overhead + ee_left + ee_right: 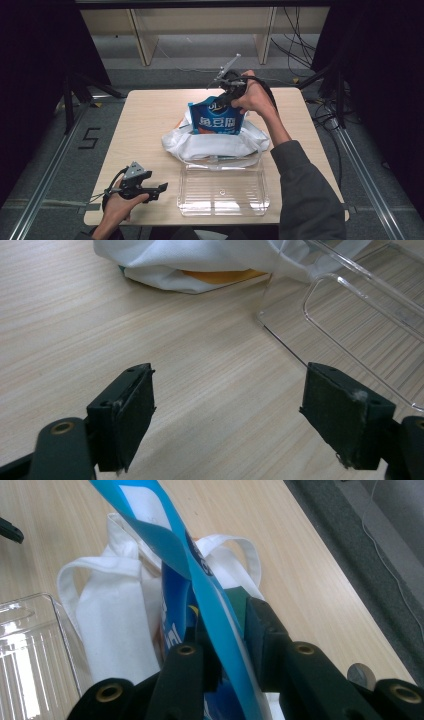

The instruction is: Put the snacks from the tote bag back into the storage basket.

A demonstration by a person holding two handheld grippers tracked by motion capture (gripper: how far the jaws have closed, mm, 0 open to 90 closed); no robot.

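Nearest the person, the left gripper (pixel 161 188) rests on the surface (pixel 150 115) with its jaws spread and empty, idle beside the clear plastic tray (pixel 223 192), which sits open and ready, probably to receive goods. Farther off, the right gripper (pixel 229 95) pinches the top edge of the blue snack packet (pixel 216 120), holding it upright and half inside the white cloth bag (pixel 210 145), seemingly to draw it clear of the fabric.

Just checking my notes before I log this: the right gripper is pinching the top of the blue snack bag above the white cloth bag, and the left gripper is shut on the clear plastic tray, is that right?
Not quite. The left gripper is open and holds nothing; the left gripper view shows its jaws spread over bare table, beside the clear plastic tray. The rest stands: the right gripper is pinching the top of the blue snack bag above the white cloth bag.
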